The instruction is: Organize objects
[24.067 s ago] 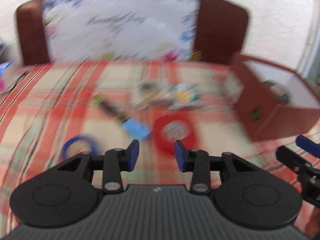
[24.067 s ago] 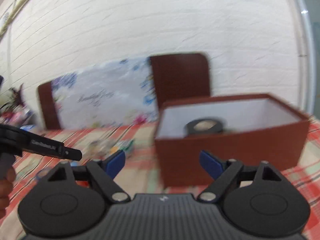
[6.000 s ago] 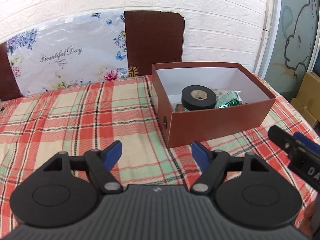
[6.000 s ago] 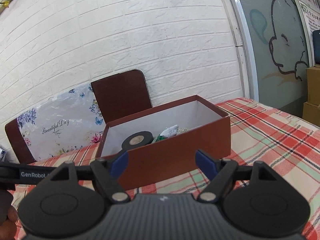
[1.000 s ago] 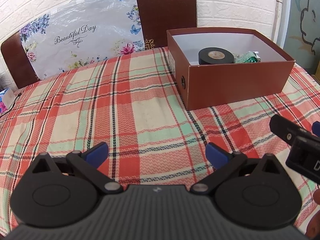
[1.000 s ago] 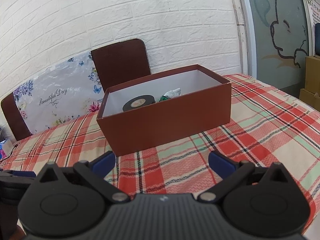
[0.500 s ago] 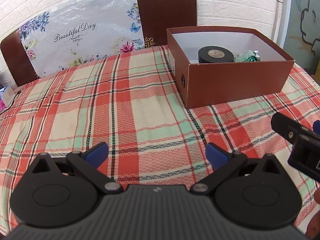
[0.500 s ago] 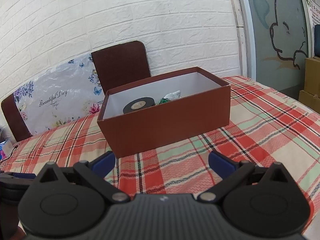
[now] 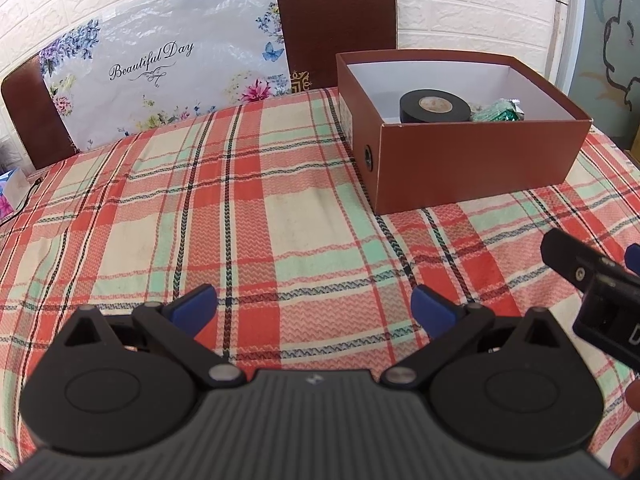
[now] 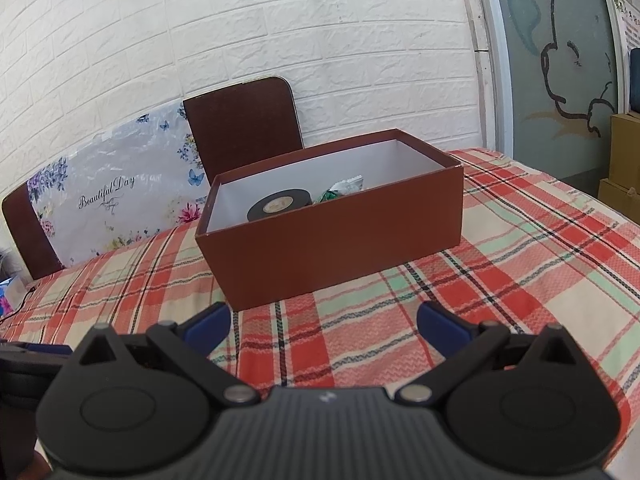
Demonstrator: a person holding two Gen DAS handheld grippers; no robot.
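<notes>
Left gripper (image 9: 314,304) is spread wide with nothing between its blue fingers (image 9: 194,304), held low over the plaid tablecloth (image 9: 248,208) near the table's front edge. Right gripper (image 10: 323,323) is likewise spread wide and holds nothing, positioned over the cloth in front of the brown box (image 10: 336,240). In the left wrist view, part of the right gripper's black body shows at the right edge, beside the left one and apart from it. The box (image 9: 472,164) stands open on the cloth, toward the right side of the table, white inside, with a round hole in its short end wall. Inside it lies a roll of black tape (image 9: 434,106), flat, toward the end nearer the chair; a green crinkled packet (image 9: 498,112) lies just beside the roll, deeper in the box. Whether they touch cannot be determined. Both items also show over the box wall in the right wrist view: tape (image 10: 280,204), packet (image 10: 342,190). A brown chair back (image 10: 244,128) stands behind the table. A floral bag reading "Beautiful Day" (image 9: 160,64) leans against a white brick wall (image 10: 280,24).
</notes>
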